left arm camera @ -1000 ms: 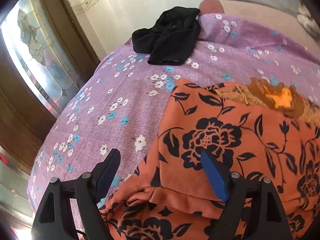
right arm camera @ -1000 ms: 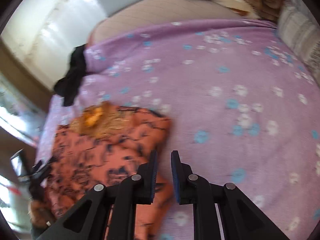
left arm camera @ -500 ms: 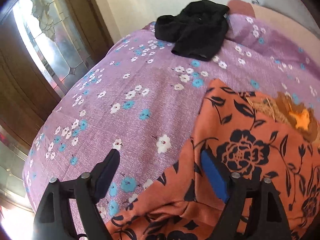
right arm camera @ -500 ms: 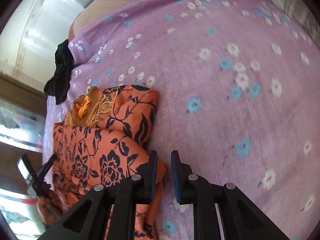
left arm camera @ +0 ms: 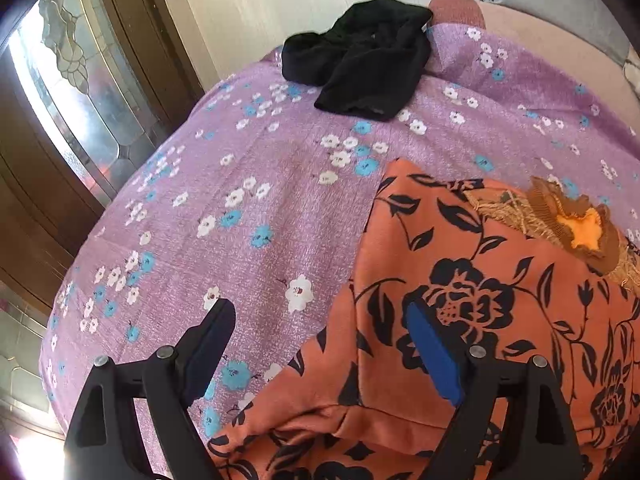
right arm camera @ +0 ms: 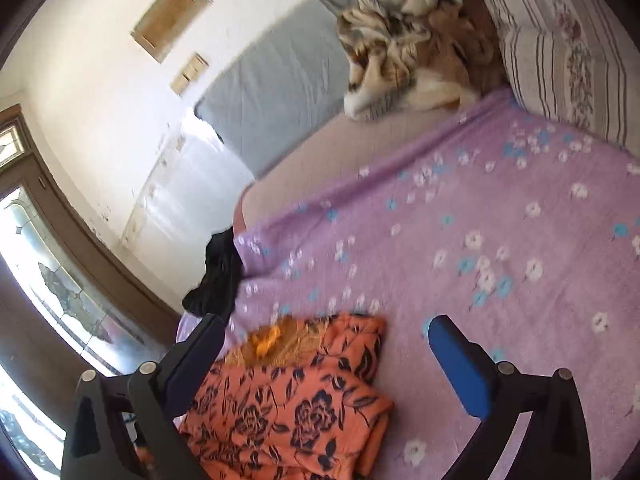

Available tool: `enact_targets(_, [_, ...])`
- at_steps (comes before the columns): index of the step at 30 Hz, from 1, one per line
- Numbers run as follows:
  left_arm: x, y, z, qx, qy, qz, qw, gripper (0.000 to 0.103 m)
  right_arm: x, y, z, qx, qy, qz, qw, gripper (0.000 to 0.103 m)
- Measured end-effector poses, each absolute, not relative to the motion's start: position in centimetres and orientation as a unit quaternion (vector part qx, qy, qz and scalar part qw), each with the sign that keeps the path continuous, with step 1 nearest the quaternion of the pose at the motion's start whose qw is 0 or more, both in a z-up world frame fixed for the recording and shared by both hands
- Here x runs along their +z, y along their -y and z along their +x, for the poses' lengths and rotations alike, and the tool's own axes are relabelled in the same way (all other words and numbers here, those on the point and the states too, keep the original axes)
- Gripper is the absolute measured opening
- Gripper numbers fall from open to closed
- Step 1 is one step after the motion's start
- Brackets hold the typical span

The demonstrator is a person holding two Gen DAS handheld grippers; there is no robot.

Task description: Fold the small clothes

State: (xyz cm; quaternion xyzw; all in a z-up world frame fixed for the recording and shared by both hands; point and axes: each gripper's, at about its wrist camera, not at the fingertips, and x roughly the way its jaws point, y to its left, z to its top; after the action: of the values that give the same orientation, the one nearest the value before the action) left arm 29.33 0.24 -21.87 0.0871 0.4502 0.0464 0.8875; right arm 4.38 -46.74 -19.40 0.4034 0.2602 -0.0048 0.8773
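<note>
Garment (right arm camera: 296, 408), orange with black flowers and a gold-trimmed neck, lies folded over on the purple bedspread (left arm camera: 260, 200), a doubled edge showing on its right. Right claw (right arm camera: 324, 364), clenched at that edge a second ago, now hangs released above it, so that fold looks laid; left claw (left arm camera: 320, 344) stays spread over the left border, grasping nothing, black cloth (left arm camera: 360, 56) well apart

My left gripper (left arm camera: 320, 344) hangs over the garment's (left arm camera: 480, 320) left edge, at the lower right of the frame on the bedspread (left arm camera: 260, 200). A second cloth (left arm camera: 360, 56) lies at the upper middle, at the spread's far edge. Through my right gripper (right arm camera: 324, 356), the garment is lower left, with a blanket (right arm camera: 404, 40) and pillow (right arm camera: 560, 52) upper right.
</note>
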Motion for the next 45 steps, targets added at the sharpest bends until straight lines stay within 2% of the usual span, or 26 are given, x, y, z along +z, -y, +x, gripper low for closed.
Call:
enact_targets(4, [-22.5, -1.1, 30.2, 0.038, -0.469, 0.074, 0.879, 0.088, -23.4, 46.8, 7.2, 0.012, -0.365, 0.452, 0.814, 0.085])
enact_targets(9, [-22.6, -0.8, 31.2, -0.004, -0.478, 0.057, 0.877, 0.088, -26.2, 46.2, 9.0, 0.005, -0.388, 0.494, 0.778, 0.08])
enact_targets(10, [-22.7, -0.6, 31.4, -0.016, -0.48, 0.054, 0.875, 0.086, -26.8, 46.0, 9.2, -0.001, -0.392, 0.494, 0.776, 0.075])
enact_targets(12, [-22.9, -0.3, 31.8, -0.04, -0.488, 0.038, 0.871, 0.067, -27.7, 45.7, 10.3, -0.02, -0.407, 0.489, 0.772, 0.052])
enact_targets(13, [-23.2, 0.0, 32.0, -0.055, -0.494, 0.032, 0.867, 0.044, -28.1, 45.4, 10.7, -0.026, -0.414, 0.483, 0.771, 0.037])
enact_targets(15, [-23.4, 0.8, 32.0, -0.054, -0.489, 0.05, 0.869, 0.035, -27.9, 44.5, 11.4, -0.031, -0.419, 0.466, 0.779, 0.028])
enact_targets(16, [-23.4, 1.2, 31.9, -0.048, -0.48, 0.068, 0.873, 0.019, -27.1, 44.0, 11.6, -0.043, -0.414, 0.444, 0.793, 0.023])
enact_targets(17, [-23.2, 1.4, 31.9, -0.045, -0.476, 0.077, 0.875, 0.013, -25.7, 43.2, 11.7, -0.062, -0.407, 0.401, 0.818, 0.022])
enact_targets(19, [-22.4, 0.8, 31.9, -0.052, -0.474, 0.053, 0.877, 0.01, -22.1, 40.9, 11.7, -0.078, -0.374, 0.301, 0.874, 0.021])
enact_targets(21, [-21.7, -0.1, 31.9, -0.058, -0.472, 0.034, 0.879, 0.009, -19.7, 39.0, 11.9, -0.063, -0.337, 0.257, 0.904, 0.021])
enact_targets(26, [-20.5, -2.9, 31.8, -0.046, -0.465, -0.013, 0.884, 0.008, -17.6, 36.5, 13.3, 0.0, -0.254, 0.251, 0.934, 0.021])
enact_targets(27, [-20.1, -3.4, 31.8, -0.03, -0.456, -0.006, 0.889, 0.008, -17.9, 36.2, 14.1, 0.006, -0.256, 0.255, 0.932, 0.021])
enact_targets(28, [-19.8, -4.0, 31.7, -0.008, -0.446, 0.001, 0.895, 0.0, -18.6, 36.3, 14.8, 0.002, -0.27, 0.261, 0.927, 0.021])
enact_targets(31, [-19.6, -6.0, 32.1, 0.063, -0.427, 0.034, 0.901, 0.0, -22.8, 37.9, 17.0, -0.062, -0.369, 0.299, 0.878, 0.026])
enact_targets(33, [-20.9, -7.7, 33.2, 0.049, -0.47, -0.01, 0.881, 0.0, -26.1, 40.1, 17.0, -0.093, -0.419, 0.354, 0.831, 0.027])
enact_targets(35, [-21.5, -9.1, 33.5, 0.045, -0.489, -0.06, 0.869, 0.0, -26.6, 42.1, 16.0, -0.077, -0.391, 0.424, 0.813, 0.025])
enact_targets(37, [-20.5, -8.9, 33.1, 0.027, -0.472, -0.074, 0.878, 0.0, -24.8, 43.3, 15.1, -0.103, -0.372, 0.437, 0.812, 0.028])
enact_targets(39, [-19.3, -7.8, 32.4, 0.001, -0.452, -0.07, 0.889, 0.005, -22.3, 43.9, 13.6, -0.116, -0.313, 0.423, 0.842, 0.028])
enact_targets(40, [-18.9, -6.8, 32.1, -0.014, -0.445, -0.062, 0.893, 0.014, -21.3, 43.9, 12.9, -0.132, -0.289, 0.406, 0.857, 0.036])
enact_targets(41, [-18.6, -5.8, 31.7, -0.028, -0.438, -0.049, 0.897, 0.024, -20.5, 43.8, 12.3, -0.151, -0.271, 0.388, 0.868, 0.053])
enact_targets(42, [-18.4, -4.7, 31.4, -0.037, -0.43, -0.034, 0.901, 0.029, -20.0, 43.5, 11.9, -0.16, -0.256, 0.373, 0.877, 0.06])
enact_targets(45, [-18.3, -1.1, 30.5, -0.075, -0.417, 0.028, 0.906, 0.04, -19.8, 41.7, 13.0, -0.102, -0.271, 0.349, 0.891, 0.062])
